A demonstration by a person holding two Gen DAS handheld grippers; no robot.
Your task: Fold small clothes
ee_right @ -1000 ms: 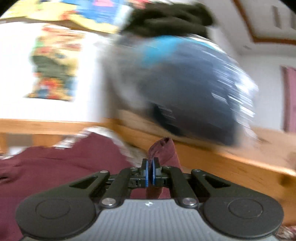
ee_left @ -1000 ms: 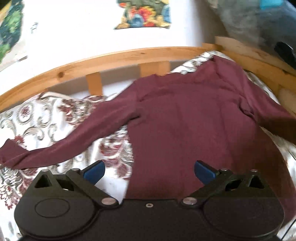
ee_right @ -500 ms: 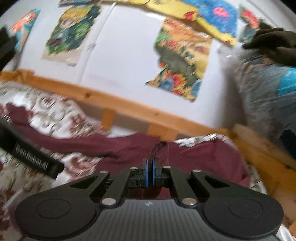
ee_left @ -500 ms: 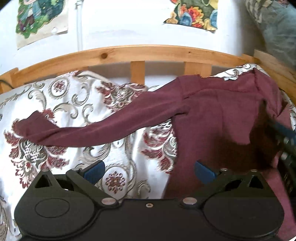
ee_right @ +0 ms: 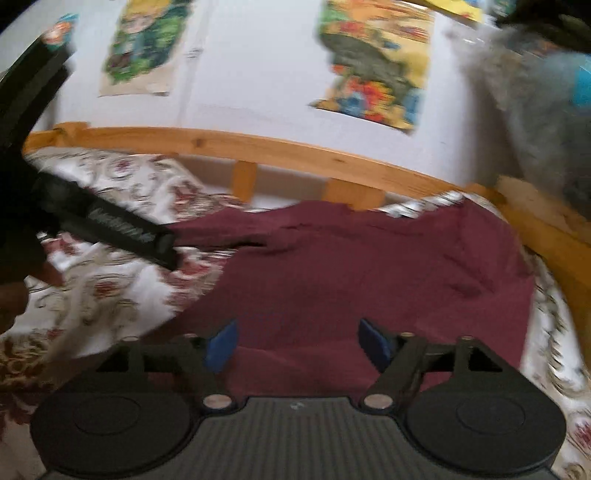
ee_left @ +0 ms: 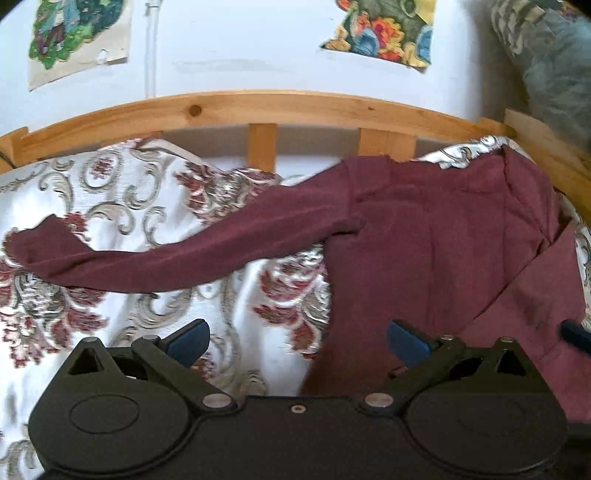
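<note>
A maroon long-sleeved shirt (ee_left: 436, 243) lies flat on the patterned bedspread (ee_left: 110, 206). Its left sleeve (ee_left: 177, 254) stretches out to the left. Its right sleeve (ee_left: 532, 291) is folded in over the body. My left gripper (ee_left: 297, 338) is open and empty, low over the shirt's left edge. My right gripper (ee_right: 297, 341) is open and empty over the shirt's body (ee_right: 351, 273). The left gripper's black body (ee_right: 110, 229) shows at the left of the right wrist view.
A wooden bed rail (ee_left: 258, 110) runs along the far side and down the right. A white wall with colourful posters (ee_left: 380, 29) is behind it. A grey-blue bundle (ee_left: 554, 59) sits at the upper right corner.
My right gripper carried the right sleeve cuff leftwards over the shirt, opened and let it go; the sleeve now lies folded on the body. My left gripper's view shifted left.
</note>
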